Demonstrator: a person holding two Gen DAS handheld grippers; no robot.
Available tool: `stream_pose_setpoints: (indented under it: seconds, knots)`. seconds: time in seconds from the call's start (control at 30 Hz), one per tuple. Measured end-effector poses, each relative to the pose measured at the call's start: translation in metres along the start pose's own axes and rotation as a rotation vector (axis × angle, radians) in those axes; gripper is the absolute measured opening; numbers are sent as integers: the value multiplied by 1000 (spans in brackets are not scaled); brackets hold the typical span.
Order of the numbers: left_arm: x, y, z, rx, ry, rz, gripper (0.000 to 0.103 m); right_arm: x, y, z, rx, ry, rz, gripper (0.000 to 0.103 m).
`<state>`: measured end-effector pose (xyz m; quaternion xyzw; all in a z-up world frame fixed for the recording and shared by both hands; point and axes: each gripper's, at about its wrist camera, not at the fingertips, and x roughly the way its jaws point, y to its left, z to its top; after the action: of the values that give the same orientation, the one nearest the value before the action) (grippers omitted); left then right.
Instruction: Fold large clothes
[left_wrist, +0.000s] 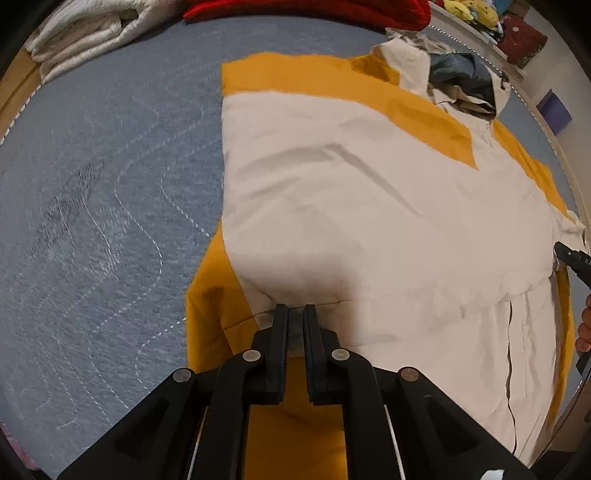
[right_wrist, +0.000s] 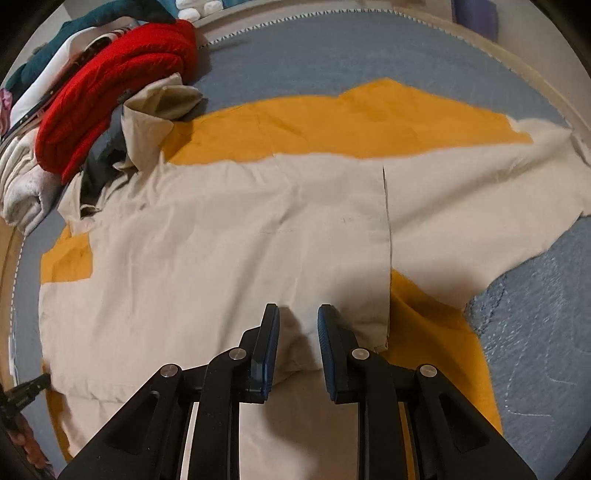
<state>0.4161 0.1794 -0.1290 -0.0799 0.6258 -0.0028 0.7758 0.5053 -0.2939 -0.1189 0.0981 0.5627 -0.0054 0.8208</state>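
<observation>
1. Your left gripper sits at lower centre of the left wrist view, its jaws drawn narrow and pinching a fold of the cream-and-mustard hooded jacket right at a seam
2. Your right gripper stands at lower centre of the right wrist view with its jaws parted – cream fabric bunches up between the blue pads, but they are not pressed on it
3. The jacket lies spread over the blue-grey quilted mattress, filling the middle and right of the left wrist view; its hood lies toward the upper right
4. In the right wrist view the hood lies at upper left, touching a folded red knit
5. A rolled white blanket rests in the upper left of the left wrist view – well apart from the jacket
6. The other tool's black tip shows at the right edge of the left wrist view
</observation>
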Motion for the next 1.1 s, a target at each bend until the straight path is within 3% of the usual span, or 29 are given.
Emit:
stream_pose_setpoints:
  seconds: [0.17,0.27,0.43,0.6,0.67,0.73,0.83,0.9,1.0,1.1]
  knots:
    - [3,-9,0,33,17,62,9,-3,0,3,10,18,-44,23]
    - [-17,-26,-1,40,-36,64,9,-35,12,5,-10,-61,-57,23]
    - [-75,-46,1,54,-221,37,13,-131,32,-3,-77,-259,-52,23]
    - [-148,-73,-18,90,-445,26,32,-236,42,-20,-130,-492,-29,26]
    - [-170,-79,-28,112,-493,17,34,-264,40,-32,-149,-567,-44,37]
    - [-196,-90,-45,117,-543,17,38,-284,31,-50,-152,-636,-61,58]
    - [-222,-102,-67,98,-586,19,42,-288,9,-66,-123,-651,-64,59]
    - [-232,-117,-87,71,-594,36,54,-286,-5,-69,-86,-625,-87,59]
    - [-228,-142,-107,106,-595,26,61,-288,-31,-71,-47,-622,-92,59]
    - [-203,-156,-117,97,-630,-100,62,-287,-50,-72,-63,-638,-133,59]
